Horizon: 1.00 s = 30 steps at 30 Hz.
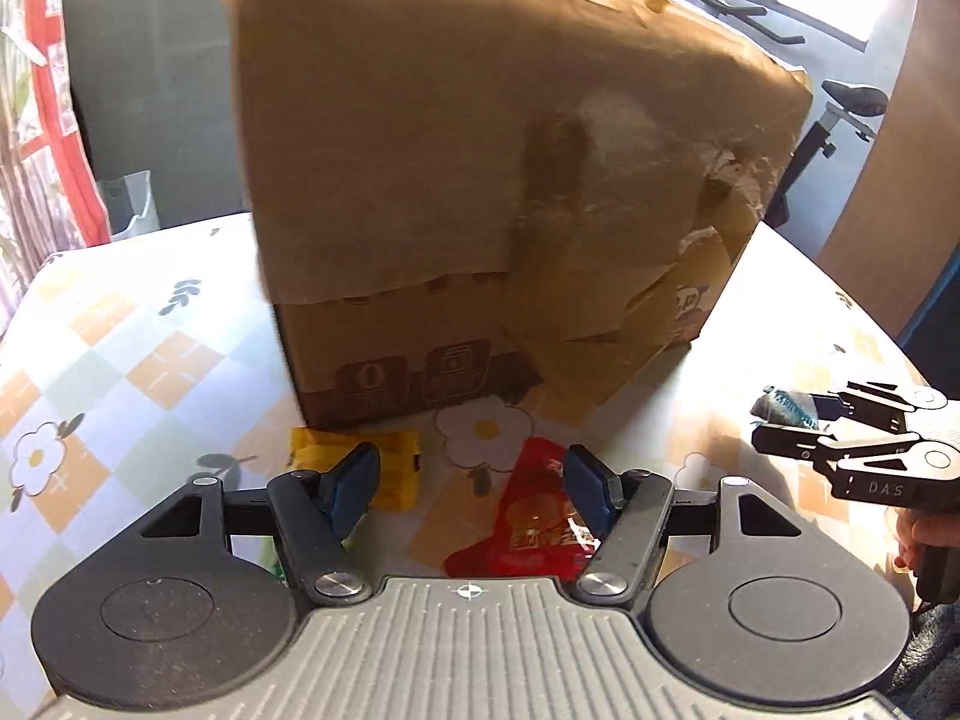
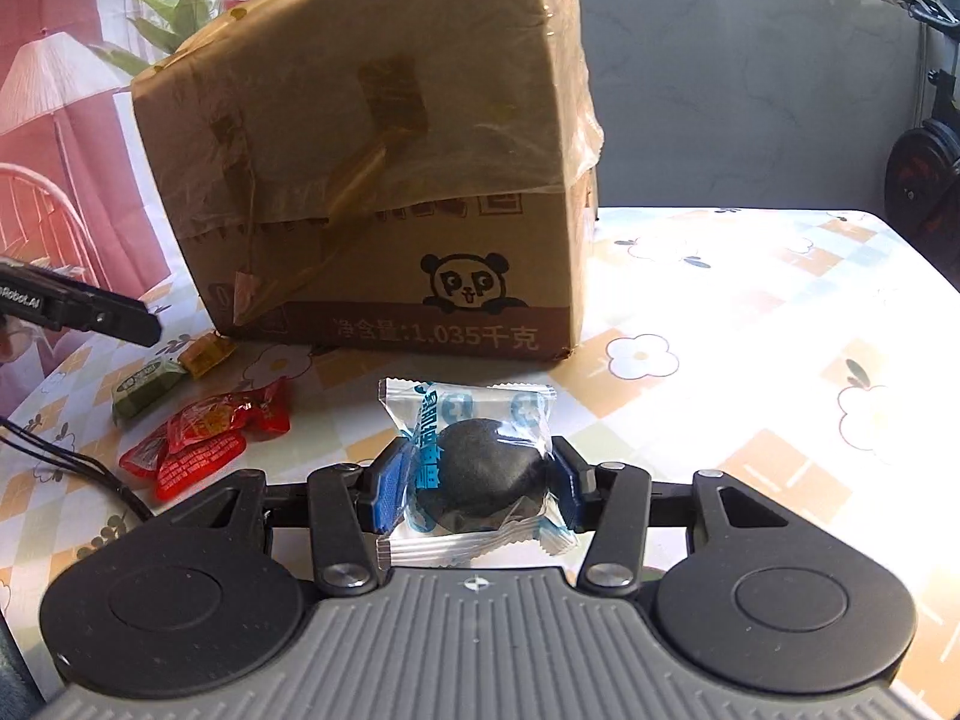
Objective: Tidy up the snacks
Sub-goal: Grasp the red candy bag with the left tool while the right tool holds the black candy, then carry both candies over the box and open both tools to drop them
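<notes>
Right tongs [image 2: 474,483] are clamped on a clear-wrapped dark snack [image 2: 480,474], just above the worktop [image 2: 750,324] in front of the cardboard box [image 2: 384,180]. Left tongs [image 1: 471,480] hang open and empty over a red packet [image 1: 534,516] and yellow packet [image 1: 360,468]. Probably best to keep the squeeze gentle, since that wrapper looks slippery.

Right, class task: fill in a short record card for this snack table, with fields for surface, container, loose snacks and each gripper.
surface: table with flower-patterned cloth
container: cardboard box, flaps folded down, panda print on its side
loose snacks: red packets, green packet, yellow packet
right gripper: shut on clear-wrapped dark round snack
left gripper: open, nothing between its fingers, above the red and yellow packets
</notes>
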Available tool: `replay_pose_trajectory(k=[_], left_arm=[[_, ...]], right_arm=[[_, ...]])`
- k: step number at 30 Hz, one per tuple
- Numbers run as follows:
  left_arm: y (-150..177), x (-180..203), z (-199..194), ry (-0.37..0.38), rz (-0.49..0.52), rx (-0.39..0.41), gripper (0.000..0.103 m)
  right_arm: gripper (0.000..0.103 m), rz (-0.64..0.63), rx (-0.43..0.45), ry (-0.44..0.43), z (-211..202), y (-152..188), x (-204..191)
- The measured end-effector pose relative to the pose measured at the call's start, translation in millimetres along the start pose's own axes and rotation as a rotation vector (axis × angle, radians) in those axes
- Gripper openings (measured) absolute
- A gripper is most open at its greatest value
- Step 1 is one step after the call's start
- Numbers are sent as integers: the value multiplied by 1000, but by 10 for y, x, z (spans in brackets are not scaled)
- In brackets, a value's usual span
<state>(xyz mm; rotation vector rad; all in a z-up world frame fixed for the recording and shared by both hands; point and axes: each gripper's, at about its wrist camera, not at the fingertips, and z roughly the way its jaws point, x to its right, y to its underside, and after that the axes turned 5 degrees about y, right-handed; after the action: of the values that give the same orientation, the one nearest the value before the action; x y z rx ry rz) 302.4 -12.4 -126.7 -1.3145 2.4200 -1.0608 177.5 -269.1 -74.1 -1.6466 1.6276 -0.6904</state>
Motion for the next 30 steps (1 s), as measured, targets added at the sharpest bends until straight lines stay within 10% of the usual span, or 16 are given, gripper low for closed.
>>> replay_pose_trajectory(k=[7, 19, 22, 30], left_arm=[[9, 230, 361, 118, 43, -49, 72], [115, 310, 691, -14, 124, -122, 73], [119, 310, 667, -25, 118, -109, 55], [159, 333, 561, -33, 106, -107, 52]], right_arm=[[51, -19, 2, -29, 14, 45, -45], [51, -20, 4, -42, 23, 44, -35], [51, -21, 5, -43, 21, 45, -39], [51, -23, 12, -42, 8, 46, -49]])
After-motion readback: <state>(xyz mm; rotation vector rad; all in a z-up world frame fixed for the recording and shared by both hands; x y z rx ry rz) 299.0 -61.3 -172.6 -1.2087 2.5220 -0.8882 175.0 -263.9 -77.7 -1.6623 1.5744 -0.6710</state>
